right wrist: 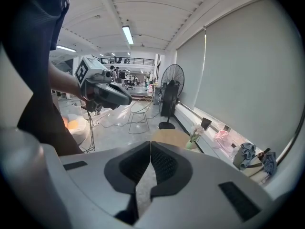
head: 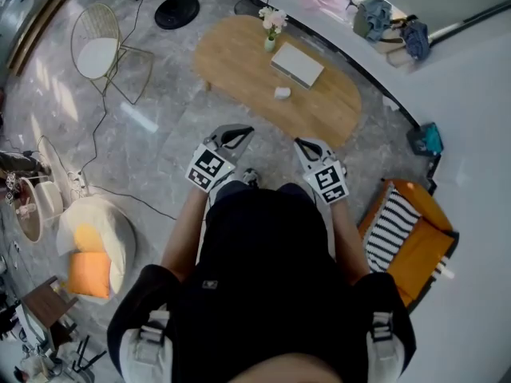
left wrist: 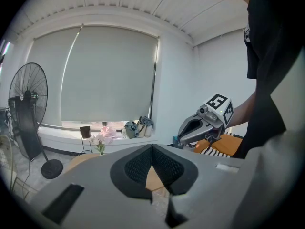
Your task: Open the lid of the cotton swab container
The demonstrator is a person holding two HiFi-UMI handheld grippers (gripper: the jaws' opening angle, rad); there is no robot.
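Two grippers are hovering close to the person's body, well apart from the oval wooden table [head: 231, 62]: the left gripper [head: 238, 133] is showing its jaws pressed together on nothing, and the right gripper [head: 303, 144] is likewise sitting closed and empty. On the table a flower vase [head: 271, 38], a small white box [head: 282, 92] that is probably the cotton swab container, and a flat white case [head: 297, 64] are sitting untouched. Nothing of the task is looking done: approaching, steadying the container and lifting its lid are all remaining.
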